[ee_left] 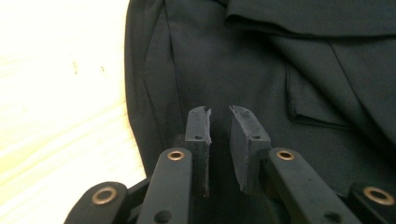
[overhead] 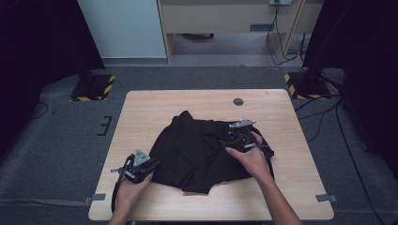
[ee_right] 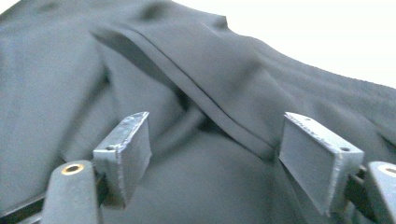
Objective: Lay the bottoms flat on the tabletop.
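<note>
A black garment [overhead: 199, 150] was seen crumpled mid-table, nearer the front edge, on the table [overhead: 141, 108]; the left gripper [ee_left: 219, 123] was held at the garment's left edge with jaws narrowly parted, a slim gap left and nothing pinched, while the right gripper [ee_right: 215, 149] was spread wide over a raised fold [ee_right: 187, 88] on the garment's right side. The step was judged to be a grasp for spreading or folding: the right jaws would best be lowered astride the fold and closed on one layer, and the left set on the hem. No brand, label or writing could be read.
</note>
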A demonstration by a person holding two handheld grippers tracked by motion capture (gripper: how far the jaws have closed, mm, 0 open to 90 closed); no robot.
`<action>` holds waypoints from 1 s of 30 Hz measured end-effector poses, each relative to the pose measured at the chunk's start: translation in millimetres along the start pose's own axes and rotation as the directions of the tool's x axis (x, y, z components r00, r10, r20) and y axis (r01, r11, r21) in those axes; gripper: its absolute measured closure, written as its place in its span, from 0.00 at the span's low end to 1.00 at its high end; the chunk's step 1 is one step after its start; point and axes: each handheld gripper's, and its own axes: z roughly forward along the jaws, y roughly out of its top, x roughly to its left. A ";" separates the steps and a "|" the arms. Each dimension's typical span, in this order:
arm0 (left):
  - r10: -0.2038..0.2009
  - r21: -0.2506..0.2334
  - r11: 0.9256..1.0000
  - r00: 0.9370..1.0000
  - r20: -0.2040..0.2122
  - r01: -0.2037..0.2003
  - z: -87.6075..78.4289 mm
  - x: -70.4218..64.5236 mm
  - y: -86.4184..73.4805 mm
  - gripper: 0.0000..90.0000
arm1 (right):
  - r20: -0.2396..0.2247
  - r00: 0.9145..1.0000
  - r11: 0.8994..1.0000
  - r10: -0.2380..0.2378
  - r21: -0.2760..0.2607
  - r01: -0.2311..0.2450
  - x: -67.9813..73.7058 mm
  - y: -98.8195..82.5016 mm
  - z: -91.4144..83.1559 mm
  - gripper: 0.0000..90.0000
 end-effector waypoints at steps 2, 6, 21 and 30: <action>-0.002 0.003 1.000 1.000 -0.002 0.002 -0.8 1.2 -1.0 0.86 | -0.035 0.999 1.000 -0.018 -0.014 0.017 14.2 17.2 13.3 0.24; -0.005 -0.004 1.000 1.000 -0.001 0.005 -2.2 1.8 -0.8 0.86 | -0.040 0.999 1.000 -0.024 0.000 0.024 33.7 36.5 42.4 0.16; -0.003 -0.005 1.000 1.000 0.014 0.003 -1.4 -0.4 -0.2 0.86 | -0.047 0.996 0.994 -0.078 0.075 0.081 65.7 35.2 92.3 0.85; 0.000 -0.031 1.000 0.999 -0.037 -0.001 -7.7 6.1 -0.6 0.86 | -0.098 0.976 0.981 -0.194 -0.034 0.192 77.7 33.5 25.9 0.89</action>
